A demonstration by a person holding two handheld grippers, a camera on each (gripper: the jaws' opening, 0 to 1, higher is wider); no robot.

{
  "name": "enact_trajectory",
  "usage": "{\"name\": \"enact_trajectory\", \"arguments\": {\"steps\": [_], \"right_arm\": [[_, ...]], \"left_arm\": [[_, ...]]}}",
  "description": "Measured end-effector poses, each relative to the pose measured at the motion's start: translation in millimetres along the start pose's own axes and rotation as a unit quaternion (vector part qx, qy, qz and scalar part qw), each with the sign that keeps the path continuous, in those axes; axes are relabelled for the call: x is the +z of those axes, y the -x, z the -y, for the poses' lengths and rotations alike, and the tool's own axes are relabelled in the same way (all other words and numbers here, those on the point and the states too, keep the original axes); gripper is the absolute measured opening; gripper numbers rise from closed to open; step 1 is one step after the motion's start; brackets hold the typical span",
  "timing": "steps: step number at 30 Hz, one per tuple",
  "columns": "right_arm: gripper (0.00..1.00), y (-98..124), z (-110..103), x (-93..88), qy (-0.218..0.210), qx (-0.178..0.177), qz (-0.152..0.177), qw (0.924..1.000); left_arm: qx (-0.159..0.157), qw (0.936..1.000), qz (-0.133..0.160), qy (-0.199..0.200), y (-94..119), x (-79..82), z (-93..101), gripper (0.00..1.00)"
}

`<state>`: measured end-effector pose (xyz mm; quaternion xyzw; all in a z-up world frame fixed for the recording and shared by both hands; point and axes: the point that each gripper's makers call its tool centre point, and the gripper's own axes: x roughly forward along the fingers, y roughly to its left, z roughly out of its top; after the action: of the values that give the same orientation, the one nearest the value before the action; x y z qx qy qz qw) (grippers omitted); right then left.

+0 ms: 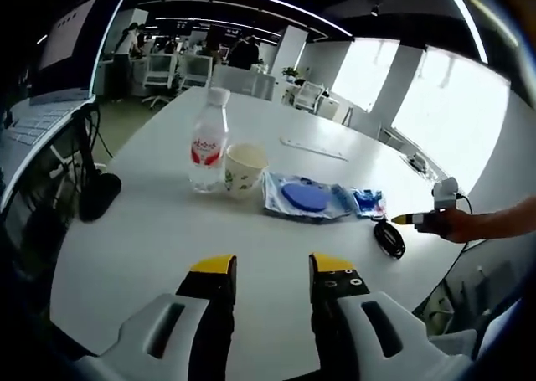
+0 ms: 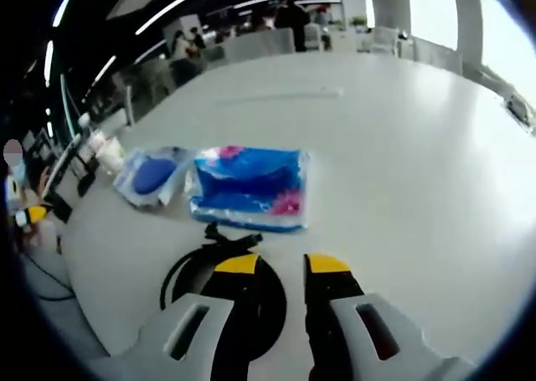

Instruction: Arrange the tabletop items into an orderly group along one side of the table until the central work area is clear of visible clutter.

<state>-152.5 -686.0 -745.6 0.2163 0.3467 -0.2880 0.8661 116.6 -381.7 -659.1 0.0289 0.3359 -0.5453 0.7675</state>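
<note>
you are holding two hand-held grippers over a white worktop [image 1: 167, 239]. in the left gripper view, your left hand-held gripper [image 1: 272, 268] is hovering above bare surface with its yellow-tipped jaws parted and nothing between them. ahead of it five things are sitting in a loose row: one clear water bottle [image 1: 208, 142] with a red label, standing upright; one paper cup [image 1: 244, 169] just beside it to the right, also upright; one clear bag holding a blue disc [image 1: 306, 198]; one smaller blue packet [image 1: 368, 202] just beyond that; and one coiled black cable [image 1: 389, 237] nearest the worktop's right edge. your other hand-held gripper [image 1: 423, 218] is coming in from the right, near the cable.

in the right gripper view, your right hand-held gripper [image 2: 283, 265] is hanging with its jaws apart and gripping nothing; the left jaw is lying over the coiled black cable [image 2: 188, 274], though you cannot tell whether it is touching. just past the cable one blue and pink packet [image 2: 249, 184] is lying flat, and the bag with the blue disc [image 2: 153, 176] is just to its left.

the near stretch of worktop in front of the left gripper is giving you open room, as is the wide span to the right of the packet in the right gripper view. a black stand base [image 1: 99, 195] is sitting at the left edge, well apart from the row.
</note>
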Motion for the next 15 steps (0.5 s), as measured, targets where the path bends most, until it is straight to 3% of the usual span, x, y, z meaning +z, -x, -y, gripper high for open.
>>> {"name": "enact_trajectory", "arguments": {"steps": [15], "right_arm": [[0.16, -3, -13, -16.8, 0.011, -0.002, -0.019, 0.9998]], "left_arm": [[-0.006, 1.0000, -0.003, -0.007, 9, 0.4, -4.8, 0.34]]}}
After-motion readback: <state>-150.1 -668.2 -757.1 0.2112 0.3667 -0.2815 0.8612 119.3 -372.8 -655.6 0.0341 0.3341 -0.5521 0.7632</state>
